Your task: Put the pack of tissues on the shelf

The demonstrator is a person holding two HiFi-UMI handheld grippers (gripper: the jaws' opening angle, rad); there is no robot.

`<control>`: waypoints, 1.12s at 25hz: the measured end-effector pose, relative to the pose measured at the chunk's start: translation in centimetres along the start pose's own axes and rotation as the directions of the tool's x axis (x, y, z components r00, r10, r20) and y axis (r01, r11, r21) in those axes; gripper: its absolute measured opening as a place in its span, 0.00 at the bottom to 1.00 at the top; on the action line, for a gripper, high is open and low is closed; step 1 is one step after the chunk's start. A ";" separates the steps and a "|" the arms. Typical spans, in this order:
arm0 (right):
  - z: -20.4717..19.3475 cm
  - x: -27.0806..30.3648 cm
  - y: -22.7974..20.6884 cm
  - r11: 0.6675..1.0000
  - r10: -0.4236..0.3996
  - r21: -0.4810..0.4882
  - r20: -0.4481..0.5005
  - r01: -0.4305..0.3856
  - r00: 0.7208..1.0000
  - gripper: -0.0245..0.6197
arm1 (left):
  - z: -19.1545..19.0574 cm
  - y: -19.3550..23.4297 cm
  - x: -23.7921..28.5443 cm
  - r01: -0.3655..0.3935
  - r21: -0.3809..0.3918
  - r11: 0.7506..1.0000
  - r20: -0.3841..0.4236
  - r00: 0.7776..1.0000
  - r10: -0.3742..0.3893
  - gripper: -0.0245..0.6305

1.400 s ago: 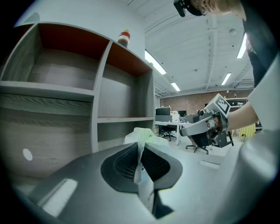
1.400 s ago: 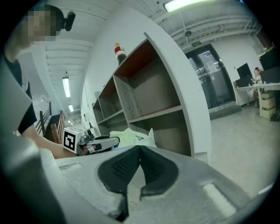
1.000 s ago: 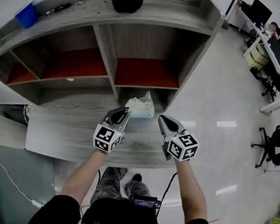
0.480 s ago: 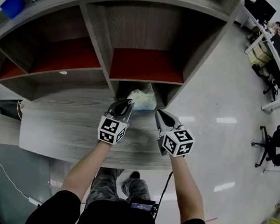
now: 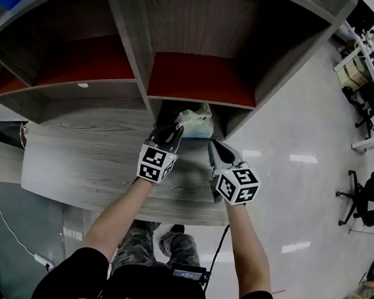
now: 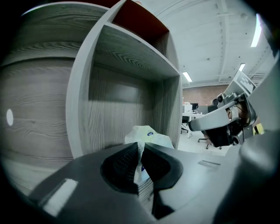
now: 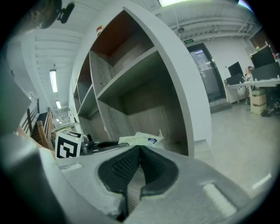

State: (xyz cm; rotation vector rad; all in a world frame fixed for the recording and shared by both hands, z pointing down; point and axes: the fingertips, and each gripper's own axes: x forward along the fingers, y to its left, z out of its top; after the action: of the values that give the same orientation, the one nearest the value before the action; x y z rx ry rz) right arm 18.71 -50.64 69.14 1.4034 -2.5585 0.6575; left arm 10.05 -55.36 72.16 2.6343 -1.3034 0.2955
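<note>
**Pack at the mouth of the low compartment, left jaws pinching its wrapper**

The pack (image 5: 194,122) sits at the front of the lower right compartment (image 6: 122,103) of the shelf (image 5: 89,160), below the red board (image 5: 199,79). I cannot tell whether its full weight rests on the compartment floor. My left gripper (image 5: 173,133) has its jaws closed on a thin fold of the pack's wrapper, with white film showing between the pads (image 6: 123,159). My right gripper (image 5: 214,145) hangs just beside the pack, jaws shut on nothing.

Risks, as I judge them:
- (a) The hold is on loose film only, so a pull or twist could slip or tear it.
- (b) Letting go this near the front edge may leave the pack overhanging, free to tip onto the floor (image 5: 292,122).
- (c) Withdrawing before the pads fully part would drag the pack out.
- (d) The side wall (image 6: 169,111) stands close, and a careless push could snag the gripper on it.
</note>
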 end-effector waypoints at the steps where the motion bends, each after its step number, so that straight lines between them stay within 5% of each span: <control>1: -0.1 0.1 0.0 1.000 0.001 0.001 -0.001 -0.001 1.000 0.04 | -0.3 0.1 0.1 -0.006 0.005 1.000 -0.008 1.000 0.006 0.06; 15: -0.5 0.7 -0.7 1.000 0.001 0.012 -0.016 -0.001 1.000 0.04 | -3.1 1.6 1.7 -0.086 0.100 0.991 -0.130 0.987 0.098 0.08; 28: -0.1 0.0 -0.6 1.000 -0.011 0.006 -0.041 0.012 0.999 0.04 | -1.5 0.1 0.3 0.021 0.012 1.000 -0.121 0.992 -0.019 0.35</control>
State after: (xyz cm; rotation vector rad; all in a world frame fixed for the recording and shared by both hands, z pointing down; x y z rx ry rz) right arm 19.21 -50.88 69.44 1.3911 -2.5178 0.6857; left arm 10.02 -55.22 73.68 2.5941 -1.2401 0.4544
